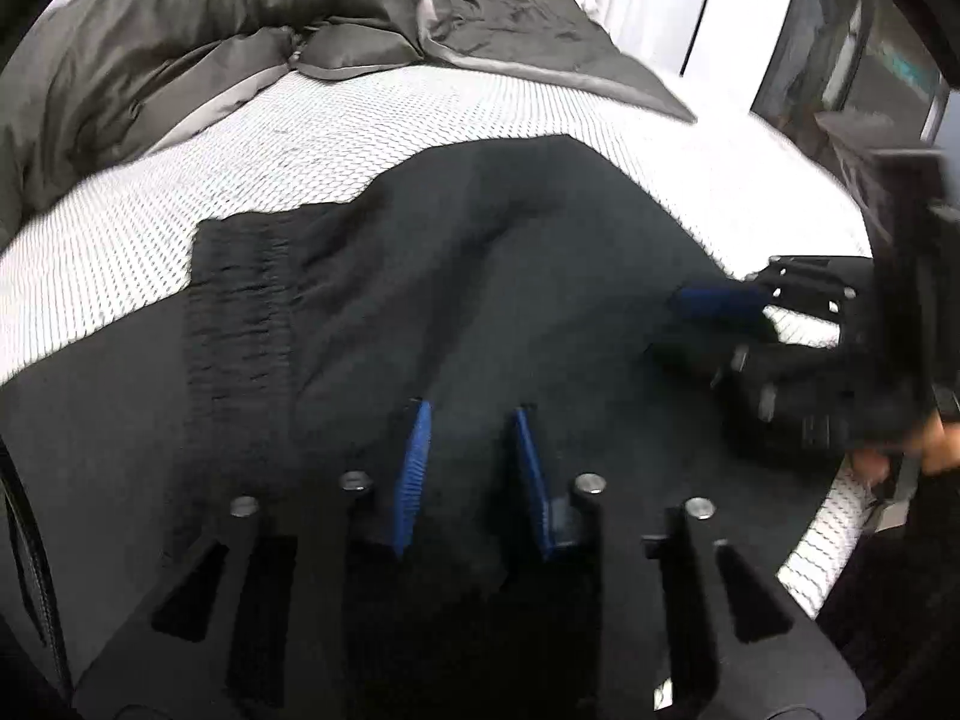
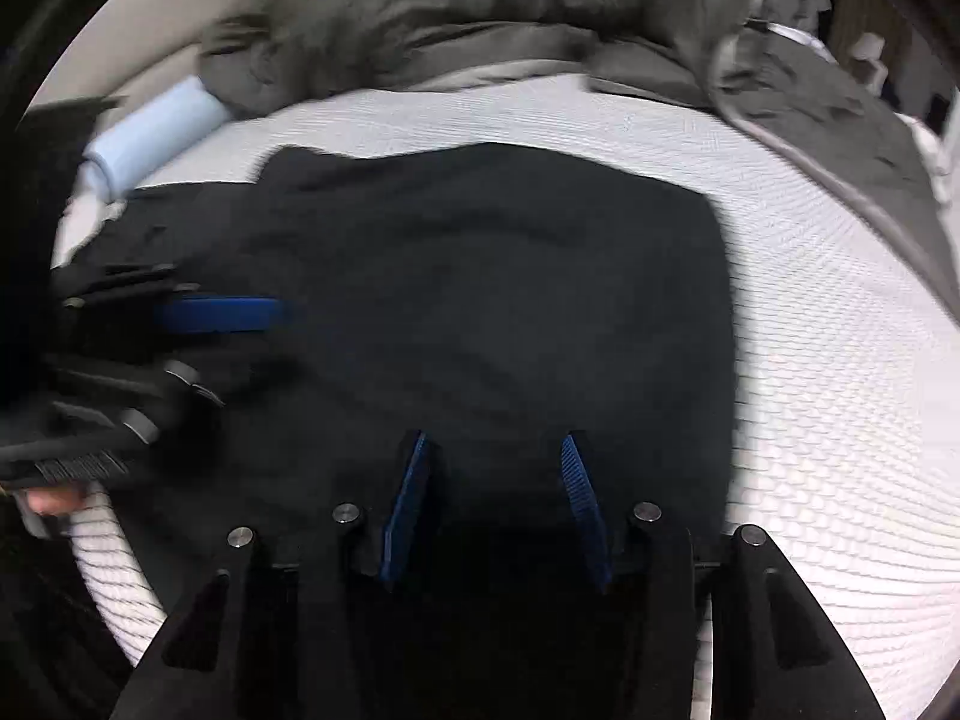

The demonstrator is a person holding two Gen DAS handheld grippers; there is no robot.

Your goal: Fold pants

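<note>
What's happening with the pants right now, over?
Left gripper and right gripper both over the pants, jaws apart, grip unclear. Pants part-folded on the bed. Duvet bunched behind, not in the way.

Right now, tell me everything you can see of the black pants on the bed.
The black pants look like soft, matte knit fabric. They lie mostly flat and folded over on the white textured mattress, with low wrinkles across the top layer. A ribbed, gathered elastic waistband shows at one end in the left wrist view. Both tools are over the cloth, left tool and right tool, blue pads apart with fabric under the tips; no clear pinch is visible.
</note>
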